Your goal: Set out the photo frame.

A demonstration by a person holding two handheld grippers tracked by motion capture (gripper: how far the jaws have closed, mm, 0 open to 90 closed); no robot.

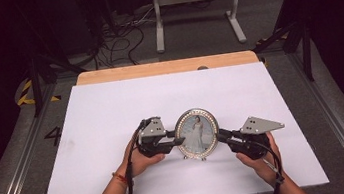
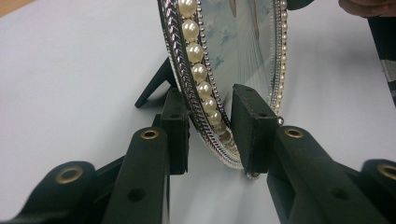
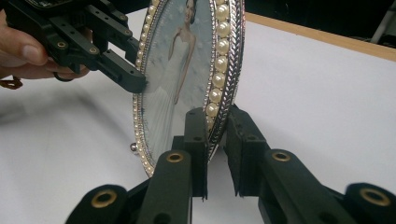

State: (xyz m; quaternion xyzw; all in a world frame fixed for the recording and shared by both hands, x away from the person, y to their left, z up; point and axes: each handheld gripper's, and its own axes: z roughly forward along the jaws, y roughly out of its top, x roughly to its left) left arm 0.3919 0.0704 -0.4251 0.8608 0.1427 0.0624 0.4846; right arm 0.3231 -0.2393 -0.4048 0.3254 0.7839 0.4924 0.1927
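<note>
Left gripper view, frame (image 2: pixel 224 70) back strut (image 2: pixel 154 86)

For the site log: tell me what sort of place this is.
Probably a lab or recording studio, not a home. A white table stands alone among dark surroundings, loose cables lie on the floor behind it, and yellow-black hazard tape marks the floor beside it.

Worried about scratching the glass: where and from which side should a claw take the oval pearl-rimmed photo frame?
Grip the photo frame by its pearl rim, coming in level from either side edge. It stands upright on a rear prop, so each side edge is thin enough for the jaws to straddle front to back, as the left claw and right claw do.
</note>
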